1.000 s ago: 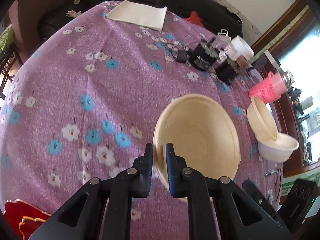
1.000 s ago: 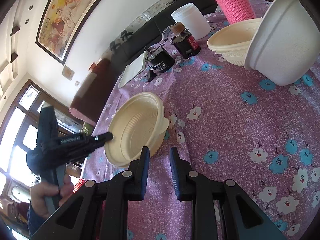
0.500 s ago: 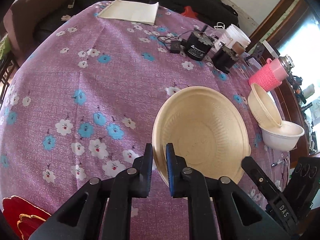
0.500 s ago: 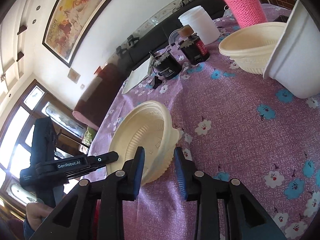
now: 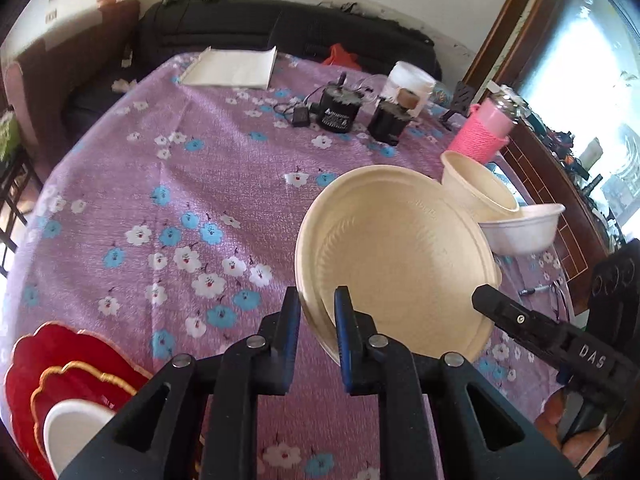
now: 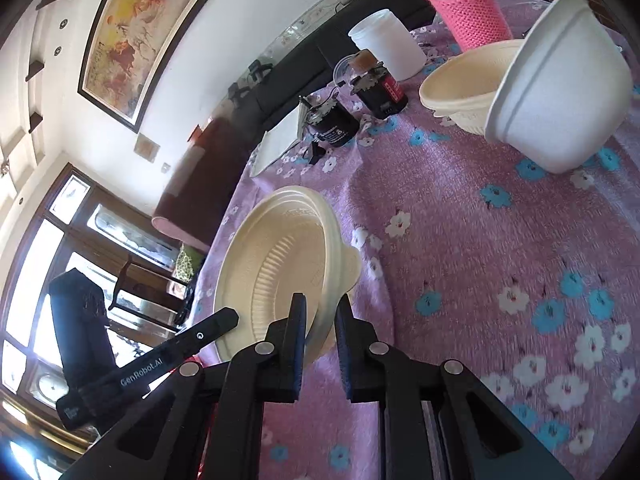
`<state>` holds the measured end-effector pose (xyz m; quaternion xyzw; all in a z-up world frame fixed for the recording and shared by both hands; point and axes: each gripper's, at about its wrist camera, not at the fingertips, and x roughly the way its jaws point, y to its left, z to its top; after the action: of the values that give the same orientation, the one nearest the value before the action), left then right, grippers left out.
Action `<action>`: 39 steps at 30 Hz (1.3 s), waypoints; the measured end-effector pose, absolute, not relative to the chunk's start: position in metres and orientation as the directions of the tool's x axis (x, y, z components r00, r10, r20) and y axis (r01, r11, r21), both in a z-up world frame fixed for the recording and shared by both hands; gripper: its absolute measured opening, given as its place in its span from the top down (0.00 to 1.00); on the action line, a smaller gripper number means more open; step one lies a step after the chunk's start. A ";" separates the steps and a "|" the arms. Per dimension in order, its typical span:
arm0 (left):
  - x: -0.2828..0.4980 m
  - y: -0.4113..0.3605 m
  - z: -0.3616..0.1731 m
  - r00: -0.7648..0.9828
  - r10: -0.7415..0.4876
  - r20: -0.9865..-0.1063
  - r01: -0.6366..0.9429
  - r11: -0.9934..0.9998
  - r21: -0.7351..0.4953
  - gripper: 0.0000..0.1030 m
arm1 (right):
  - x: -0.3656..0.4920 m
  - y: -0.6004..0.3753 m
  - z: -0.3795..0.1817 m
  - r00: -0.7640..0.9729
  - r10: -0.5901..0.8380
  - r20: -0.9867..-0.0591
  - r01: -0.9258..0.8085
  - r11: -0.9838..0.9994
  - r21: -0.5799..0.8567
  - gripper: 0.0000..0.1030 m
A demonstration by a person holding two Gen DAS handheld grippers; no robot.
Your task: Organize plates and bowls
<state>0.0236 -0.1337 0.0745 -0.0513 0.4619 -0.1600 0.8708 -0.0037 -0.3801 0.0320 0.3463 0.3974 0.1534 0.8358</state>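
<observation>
Between both claws, a cream plate point(image 5: 396, 256) is pinched by its rim above the purple floral tablecloth point(image 5: 180, 184).

The left gripper point(image 5: 318, 312) is nearly closed on the plate's near edge; the right gripper point(image 6: 320, 320), whose jaws have just been closing, is clamped on the opposite rim. Beyond the plate, a cream bowl point(image 5: 476, 190) is seen leaning on a white bowl point(image 5: 524, 228). Left of the left gripper, red plates point(image 5: 60, 364) are stacked under a white dish point(image 5: 72, 428).
</observation>
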 end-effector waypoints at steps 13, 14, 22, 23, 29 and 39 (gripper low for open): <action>-0.100 -0.157 0.063 0.590 -0.351 -0.727 0.341 0.925 -0.170 0.74 | -0.107 -0.387 0.020 0.601 0.515 -0.611 -0.011 0.770 0.638 0.84; -0.100 -0.157 0.057 0.583 -0.349 -0.733 0.333 0.926 -0.175 0.74 | -0.109 -0.387 0.018 0.600 0.512 -0.615 -0.008 0.772 0.635 0.84; -0.099 -0.171 0.034 0.575 -0.327 -0.750 0.331 0.931 -0.152 0.74 | -0.119 -0.396 0.009 0.623 0.486 -0.613 0.001 0.783 0.622 0.82; -0.101 -0.174 0.034 0.587 -0.319 -0.744 0.334 0.933 -0.137 0.74 | -0.121 -0.396 0.008 0.625 0.479 -0.617 0.001 0.790 0.613 0.81; -0.103 -0.175 0.034 0.631 -0.312 -0.711 0.329 0.937 -0.118 0.59 | -0.131 -0.398 0.010 0.643 0.443 -0.625 -0.008 0.820 0.572 0.77; -0.109 -0.177 0.029 0.651 -0.319 -0.689 0.337 0.934 -0.115 0.59 | -0.138 -0.398 0.013 0.678 0.400 -0.616 -0.003 0.840 0.542 0.78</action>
<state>-0.1088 -0.1774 0.0286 0.0117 0.3768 -0.1806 0.9084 -0.1378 -0.3982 0.0132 0.2583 0.3842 0.1148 0.8789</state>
